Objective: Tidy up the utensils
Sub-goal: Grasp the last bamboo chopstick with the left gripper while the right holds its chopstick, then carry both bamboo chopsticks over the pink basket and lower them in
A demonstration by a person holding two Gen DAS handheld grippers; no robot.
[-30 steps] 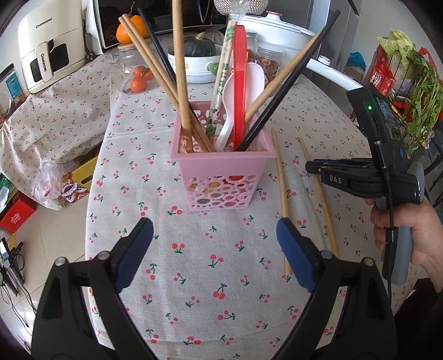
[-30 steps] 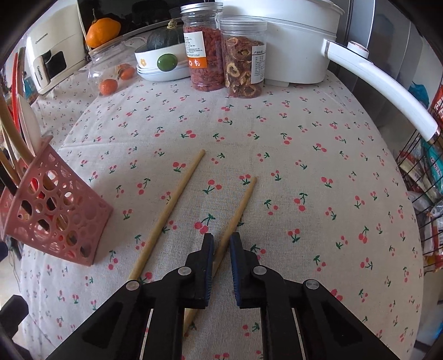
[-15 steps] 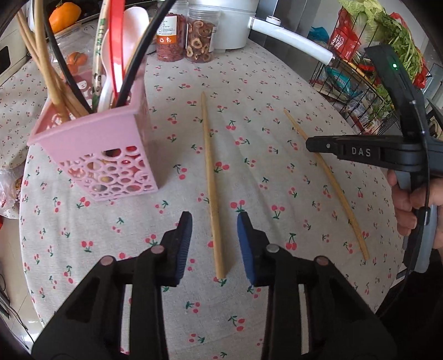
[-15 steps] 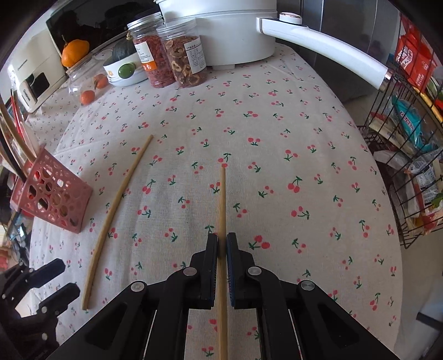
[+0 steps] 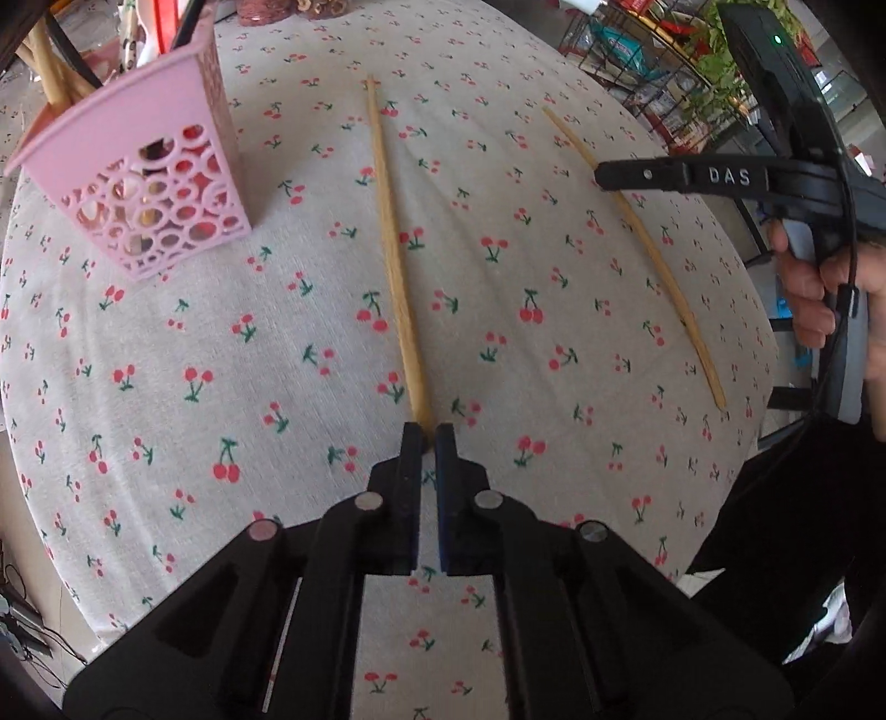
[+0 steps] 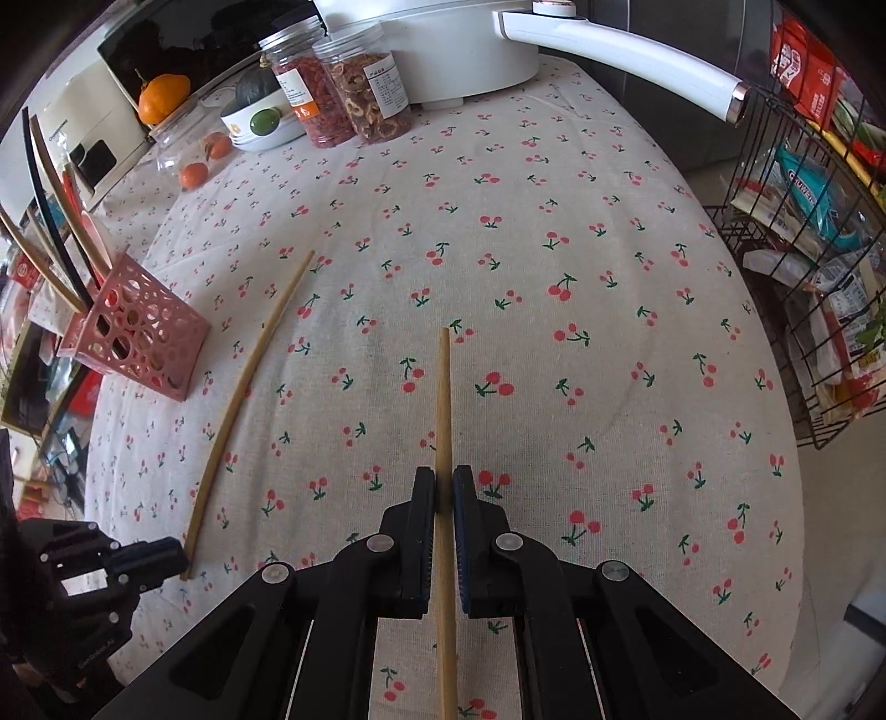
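The left hand-held gripper, spread wide a second ago, has now narrowed onto the near tip of one wooden chopstick; whether it truly pinches is hard to tell. The right hand-held gripper stays pressed on the second chopstick, which runs straight ahead between its fingers. Both loose sticks now look ready to lift. Ahead and left of each stands the pink utensil basket. Beyond, the cherry-print worktop carries jars and a white pot; a wire rack stands right.
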